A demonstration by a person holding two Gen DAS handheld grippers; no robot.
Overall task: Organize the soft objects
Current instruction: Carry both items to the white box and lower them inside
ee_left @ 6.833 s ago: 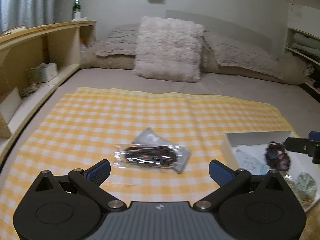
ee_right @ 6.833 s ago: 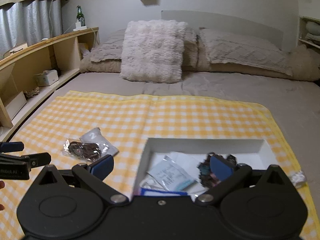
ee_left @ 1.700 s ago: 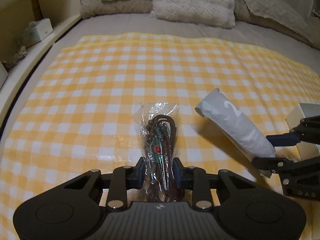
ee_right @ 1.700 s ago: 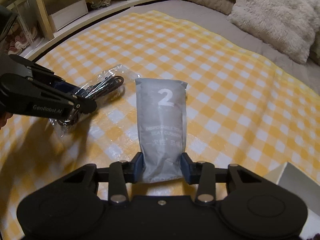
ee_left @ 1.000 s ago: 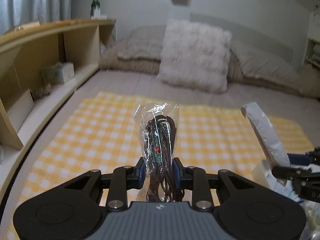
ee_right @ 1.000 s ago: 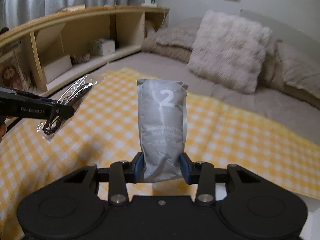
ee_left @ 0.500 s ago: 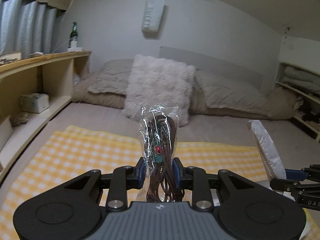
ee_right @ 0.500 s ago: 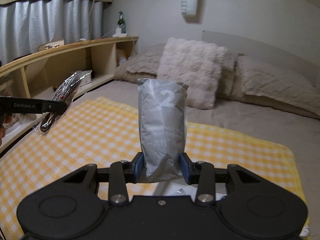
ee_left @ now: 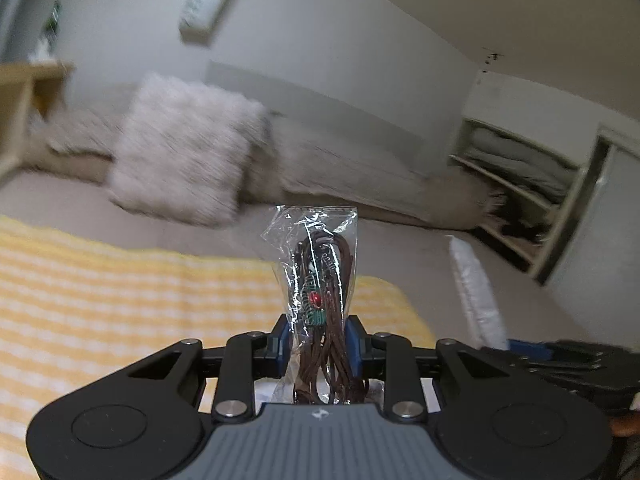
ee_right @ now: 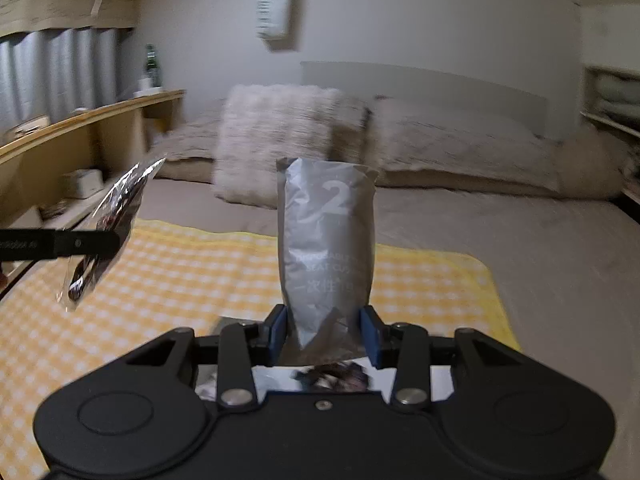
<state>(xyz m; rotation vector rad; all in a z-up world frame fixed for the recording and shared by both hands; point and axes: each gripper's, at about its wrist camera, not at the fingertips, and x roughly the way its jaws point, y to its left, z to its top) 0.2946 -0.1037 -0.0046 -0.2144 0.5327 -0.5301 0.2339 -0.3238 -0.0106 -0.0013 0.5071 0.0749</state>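
Observation:
My left gripper (ee_left: 318,338) is shut on a clear plastic bag of brown cords (ee_left: 320,280) and holds it upright in the air. My right gripper (ee_right: 325,330) is shut on a grey pouch marked "2" (ee_right: 326,240), also upright. The white box (ee_right: 280,382) with several small items lies just below the right gripper, mostly hidden behind it. The grey pouch also shows at the right of the left wrist view (ee_left: 476,296). The cord bag and left gripper show at the left of the right wrist view (ee_right: 104,232).
A yellow checked cloth (ee_right: 180,276) covers the grey bed (ee_right: 540,256). A fluffy pillow (ee_right: 276,140) and flat pillows lie at the headboard. A wooden shelf unit (ee_right: 80,136) runs along the left; shelves with folded linen (ee_left: 532,176) stand at the right.
Both grippers lifted their packages off the cloth and carried them rightward toward the white box. The left view has swung right and tilted, with motion blur.

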